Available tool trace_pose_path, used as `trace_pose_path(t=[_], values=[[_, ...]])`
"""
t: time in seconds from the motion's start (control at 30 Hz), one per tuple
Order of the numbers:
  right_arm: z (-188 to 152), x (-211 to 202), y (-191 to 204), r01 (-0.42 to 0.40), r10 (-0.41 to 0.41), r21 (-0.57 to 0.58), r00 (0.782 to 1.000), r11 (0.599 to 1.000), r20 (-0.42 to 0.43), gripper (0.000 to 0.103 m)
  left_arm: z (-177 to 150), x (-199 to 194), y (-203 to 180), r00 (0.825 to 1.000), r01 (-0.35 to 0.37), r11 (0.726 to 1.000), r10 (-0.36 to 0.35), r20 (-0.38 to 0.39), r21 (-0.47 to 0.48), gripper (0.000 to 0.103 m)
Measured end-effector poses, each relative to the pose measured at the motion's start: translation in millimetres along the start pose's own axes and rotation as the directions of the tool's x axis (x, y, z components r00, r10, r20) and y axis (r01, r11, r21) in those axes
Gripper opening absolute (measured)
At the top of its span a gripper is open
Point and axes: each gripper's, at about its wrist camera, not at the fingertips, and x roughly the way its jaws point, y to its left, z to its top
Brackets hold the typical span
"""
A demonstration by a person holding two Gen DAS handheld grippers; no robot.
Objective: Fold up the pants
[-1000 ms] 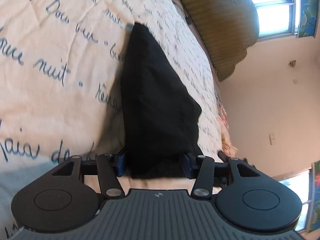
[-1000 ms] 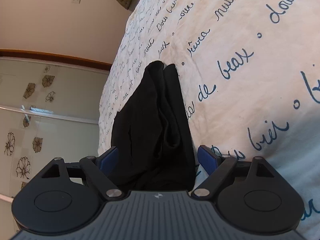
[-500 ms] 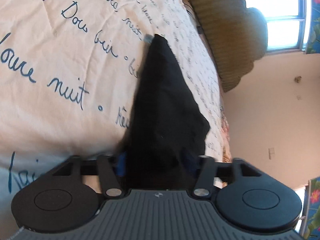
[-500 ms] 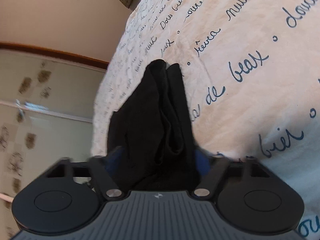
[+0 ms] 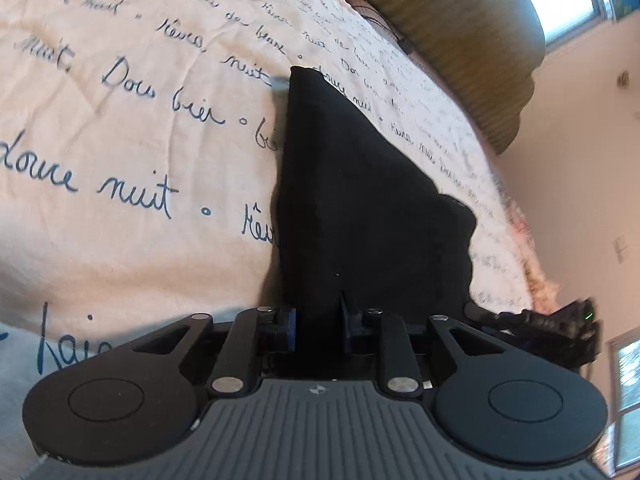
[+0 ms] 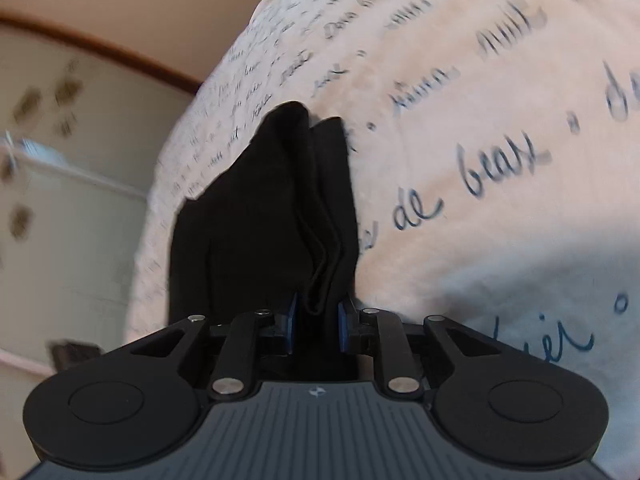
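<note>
Left wrist view: black pants [image 5: 360,200] lie on a cream bedspread [image 5: 120,140] with blue handwriting, one edge bunched between the closing jaws of the left gripper [image 5: 318,326]. Opposite, the right gripper [image 6: 314,328] is closing on the folded layers [image 6: 320,240].
</note>
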Motion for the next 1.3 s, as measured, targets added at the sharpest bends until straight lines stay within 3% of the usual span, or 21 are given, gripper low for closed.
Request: trace_pose_path(t=[0.1, 0.2, 0.3, 0.33, 0.4, 0.47, 0.53, 0.6, 0.67, 0.7, 0.73, 0.77, 0.83, 0.87, 1.0, 1.03, 1.1, 1.17, 1.2, 1.23, 1.3], values=[[-5, -10, -13, -0.087, 0.083, 0.085, 0.996, 0.993, 0.041, 0.026, 0, -9, 0, 1.000, 0.017, 1.000, -0.018, 0.017, 0.021, 0.034], [1, -27, -14, -0.088, 0.078, 0.118, 0.993, 0.989, 0.090, 0.034, 7, -33, -10, 0.997, -0.023, 0.995, 0.015, 0.079, 0.096, 0.036], [9, -55, 0, -0.078, 0.059, 0.074, 0.970, 0.994, 0.234, 0.063, 17, -65, -36, 0.966, -0.128, 0.968, 0.072, 0.248, 0.216, 0.036], [12, -60, 10, -0.077, 0.064, 0.039, 0.960, 0.996, 0.273, 0.064, 20, -70, -46, 0.951, -0.157, 0.957, 0.080, 0.299, 0.243, 0.036], [18, -57, 36, -0.067, 0.077, -0.041, 0.952, 0.997, 0.296, 0.064, 25, -66, -72, 0.918, -0.209, 0.930, 0.081, 0.387, 0.303, 0.040], [23, -37, 67, -0.008, 0.049, -0.130, 0.948, 0.991, 0.315, 0.064, 26, -44, -93, 0.904, -0.246, 0.901, 0.079, 0.421, 0.359, 0.046], [29, -8, 96, 0.038, 0.026, -0.210, 0.956, 0.977, 0.294, 0.064, 25, -12, -109, 0.907, -0.272, 0.867, 0.086, 0.412, 0.417, 0.046], [34, 21, 105, 0.014, 0.038, -0.217, 0.971, 0.976, 0.234, 0.064, 25, 23, -114, 0.926, -0.278, 0.843, 0.108, 0.363, 0.460, 0.046], [41, 48, 104, 0.009, 0.027, -0.199, 0.984, 0.980, 0.178, 0.062, 25, 55, -106, 0.937, -0.306, 0.837, 0.179, 0.301, 0.455, 0.046], [43, 58, 100, 0.046, -0.011, -0.197, 0.984, 0.979, 0.178, 0.061, 26, 69, -97, 0.941, -0.313, 0.843, 0.211, 0.266, 0.437, 0.047], [46, 65, 91, 0.072, -0.036, -0.187, 0.982, 0.980, 0.186, 0.060, 25, 71, -90, 0.941, -0.300, 0.854, 0.193, 0.277, 0.425, 0.049], [49, 68, 78, 0.045, -0.013, -0.170, 0.982, 0.984, 0.187, 0.058, 23, 71, -83, 0.941, -0.287, 0.860, 0.170, 0.294, 0.421, 0.049], [51, 64, 53, -0.028, 0.044, -0.079, 0.978, 0.996, 0.206, 0.032, 23, 71, -77, 0.940, -0.278, 0.864, 0.156, 0.302, 0.419, 0.049], [52, 62, 45, -0.036, 0.044, -0.041, 0.977, 0.999, 0.207, 0.028, 22, 73, -79, 0.937, -0.289, 0.856, 0.161, 0.310, 0.429, 0.049], [47, 52, 51, -0.010, 0.021, -0.052, 0.974, 0.999, 0.225, 0.027, 18, 73, -87, 0.923, -0.334, 0.822, 0.185, 0.338, 0.461, 0.049], [42, 42, 58, 0.011, 0.002, -0.052, 0.968, 0.999, 0.252, 0.030, 16, 67, -90, 0.917, -0.346, 0.822, 0.195, 0.347, 0.453, 0.049], [25, 19, 75, 0.066, -0.031, -0.097, 0.946, 0.993, 0.324, 0.035, 3, 42, -97, 0.902, -0.358, 0.831, 0.190, 0.387, 0.426, 0.058], [-1, -8, 92, 0.145, -0.053, -0.210, 0.920, 0.967, 0.388, 0.056, -14, 16, -100, 0.885, -0.349, 0.841, 0.150, 0.440, 0.413, 0.070], [-17, -19, 99, 0.210, -0.083, -0.259, 0.900, 0.943, 0.429, 0.073, -24, 6, -101, 0.873, -0.348, 0.843, 0.133, 0.469, 0.409, 0.079], [-34, -28, 105, 0.272, -0.104, -0.309, 0.878, 0.911, 0.467, 0.082, -34, -2, -102, 0.863, -0.353, 0.844, 0.126, 0.490, 0.405, 0.083], [-64, -41, 112, 0.359, -0.132, -0.381, 0.852, 0.852, 0.507, 0.082, -56, -15, -102, 0.855, -0.350, 0.855, 0.124, 0.504, 0.384, 0.087]])
